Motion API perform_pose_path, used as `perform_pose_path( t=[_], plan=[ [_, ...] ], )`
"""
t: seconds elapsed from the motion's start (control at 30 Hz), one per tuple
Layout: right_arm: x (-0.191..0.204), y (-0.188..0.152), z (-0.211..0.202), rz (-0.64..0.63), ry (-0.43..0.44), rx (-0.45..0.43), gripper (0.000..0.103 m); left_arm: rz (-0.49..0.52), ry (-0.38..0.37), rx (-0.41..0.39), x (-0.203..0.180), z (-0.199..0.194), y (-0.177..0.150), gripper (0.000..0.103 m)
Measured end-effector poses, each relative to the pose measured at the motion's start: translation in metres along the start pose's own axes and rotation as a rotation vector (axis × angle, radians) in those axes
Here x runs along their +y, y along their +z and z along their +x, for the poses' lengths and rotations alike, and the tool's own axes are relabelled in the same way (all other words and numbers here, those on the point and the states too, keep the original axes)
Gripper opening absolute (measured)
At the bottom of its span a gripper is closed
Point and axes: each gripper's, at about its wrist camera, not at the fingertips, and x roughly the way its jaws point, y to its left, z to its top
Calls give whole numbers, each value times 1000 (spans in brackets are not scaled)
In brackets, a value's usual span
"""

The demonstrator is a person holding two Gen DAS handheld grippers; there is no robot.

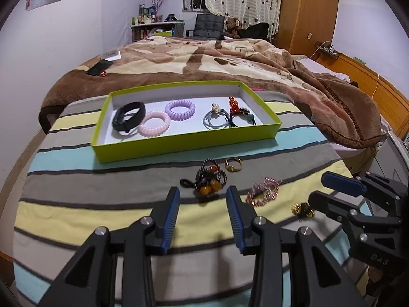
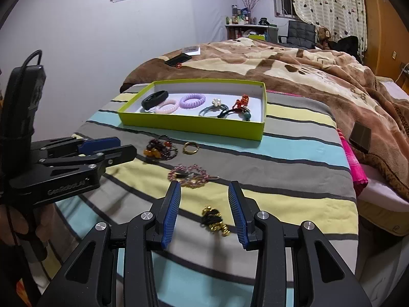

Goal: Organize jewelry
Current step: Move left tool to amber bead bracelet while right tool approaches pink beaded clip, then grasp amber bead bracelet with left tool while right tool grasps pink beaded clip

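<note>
Striped cloth point(image 1: 76, 179) covers the surface at the foot of a bed with a brown blanket point(image 1: 204, 56). Green tray point(image 1: 179, 144) sits toward the far side, holding a black band point(image 1: 129, 116), a pink coil tie point(image 1: 154, 127), a purple coil tie point(image 1: 180, 110) and a cluster of hair ties with charms point(image 1: 230, 116). Loose on the cloth, nearer the cameras — a dark beaded piece with amber beads point(image 1: 209, 179), a gold ring point(image 1: 232, 165) just beside it, a pink beaded bracelet point(image 1: 263, 192), a gold-and-black piece point(image 2: 214, 220). Left tongs point(image 1: 203, 217) part open, nothing between the pads, tips just short of the beaded piece. Right tongs point(image 2: 204, 215) part open and empty — the gold-and-black piece lies on the cloth between the 2 fingers, untouched.
</note>
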Motion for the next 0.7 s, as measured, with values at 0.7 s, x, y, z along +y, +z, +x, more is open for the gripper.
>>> perform_pose_path(
  t=[0.7],
  plan=[
    [-4,11,25,-48,48,36,40,24,-13,57,1,36,5,24]
  ],
)
